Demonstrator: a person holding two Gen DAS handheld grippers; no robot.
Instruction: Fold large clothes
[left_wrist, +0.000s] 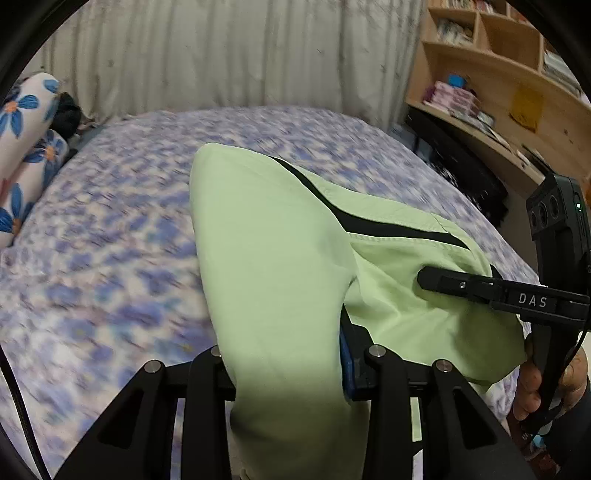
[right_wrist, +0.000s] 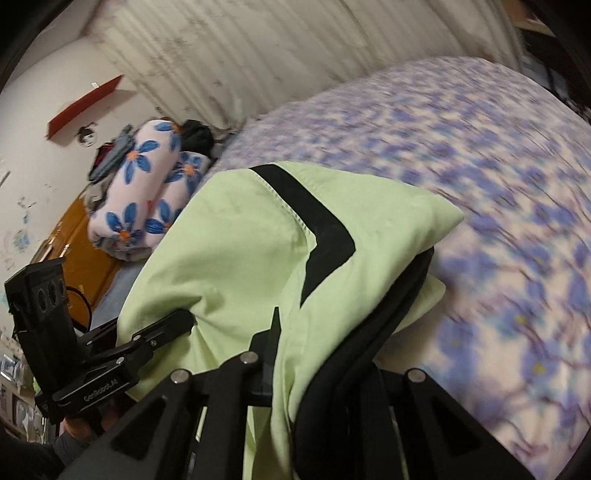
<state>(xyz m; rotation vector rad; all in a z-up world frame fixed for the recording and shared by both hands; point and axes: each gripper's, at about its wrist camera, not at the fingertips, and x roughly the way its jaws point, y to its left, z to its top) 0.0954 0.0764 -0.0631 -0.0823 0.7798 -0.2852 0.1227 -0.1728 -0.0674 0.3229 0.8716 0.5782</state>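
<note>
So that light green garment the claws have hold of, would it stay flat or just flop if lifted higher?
Probably flop: the green garment already drapes and sags between the left claw and right claw. It looks thin and light, creasing easily. Its loose end would likely drag over the floral bedspread.

Below me spreads a bed (left_wrist: 110, 229) covered in a white sheet with a blurred blue and purple flower print. At its far left corner lie rolled white blankets with big blue flowers (right_wrist: 147, 192), with a dark bundle (right_wrist: 197, 136) just behind them, and a pale pleated curtain (left_wrist: 221, 55) hangs along the far side. To the right stands a light wooden bookshelf (left_wrist: 498, 85) holding books and papers, and a red shelf (right_wrist: 85, 107) is fixed to the wall on the left.
</note>
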